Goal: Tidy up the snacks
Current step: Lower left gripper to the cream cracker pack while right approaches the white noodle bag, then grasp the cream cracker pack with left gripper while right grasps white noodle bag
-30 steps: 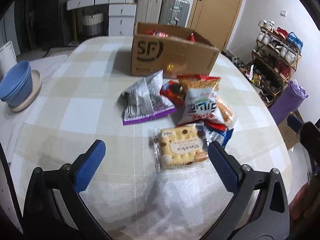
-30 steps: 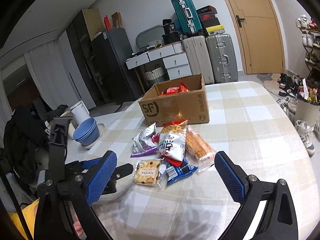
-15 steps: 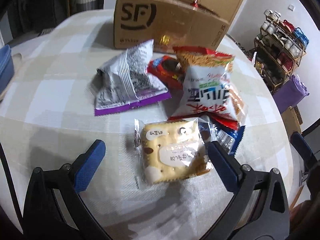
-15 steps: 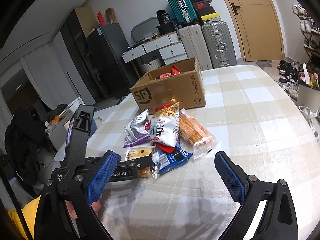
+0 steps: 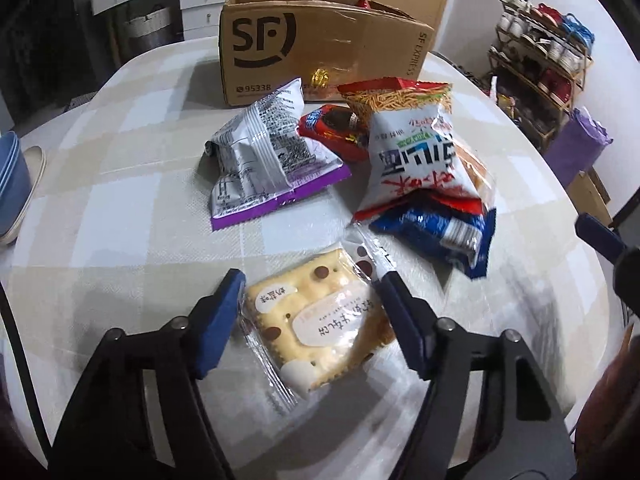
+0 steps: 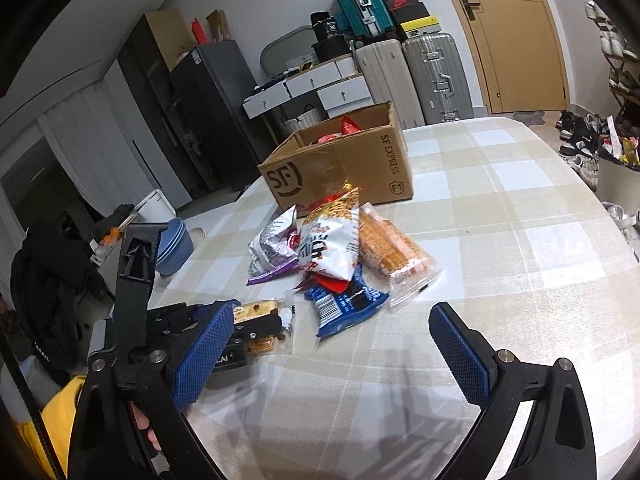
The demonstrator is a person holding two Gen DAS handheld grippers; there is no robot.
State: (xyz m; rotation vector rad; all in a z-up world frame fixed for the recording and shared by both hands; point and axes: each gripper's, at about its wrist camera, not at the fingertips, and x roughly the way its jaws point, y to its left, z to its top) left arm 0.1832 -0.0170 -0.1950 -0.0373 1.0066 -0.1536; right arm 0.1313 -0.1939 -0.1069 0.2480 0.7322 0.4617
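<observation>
On table [image 5: 120, 208], near edge: cracker pack [image 5: 316, 326] between the pads of the left gripper [image 5: 308, 316], jaws just closed in about halfway, both blue pads [image 5: 218, 320] touching the clear wrapper's sides. Pack lies flat, long axis roughly 7-to-1 o'clock in the left view, sealed end toward 1, print upside down to the camera. Snack pile sits at 12 to 2 o'clock from it: purple-edged bag [image 5: 264, 164], red pack [image 5: 334, 130], white noodle bag [image 5: 416, 148] on top, blue pack [image 5: 444, 230] under it. SF box [image 5: 320, 48] behind, at 12, open top.

Right gripper [image 6: 332, 350] wide open, nothing between the jaws, over bare cloth near the pile.

Right view only: orange cracker sleeve [image 6: 390, 248] at 3 o'clock of the noodle bag, long axis 11-to-5; left gripper seen side-on at 9 o'clock clamping the pack [image 6: 260, 312]; suitcases [image 6: 412, 76], fridge [image 6: 208, 112]. Left view only: pack's label, shoe rack [image 5: 548, 60] at 2 o'clock. Blue bowls [image 5: 12, 184] at 9 o'clock.
</observation>
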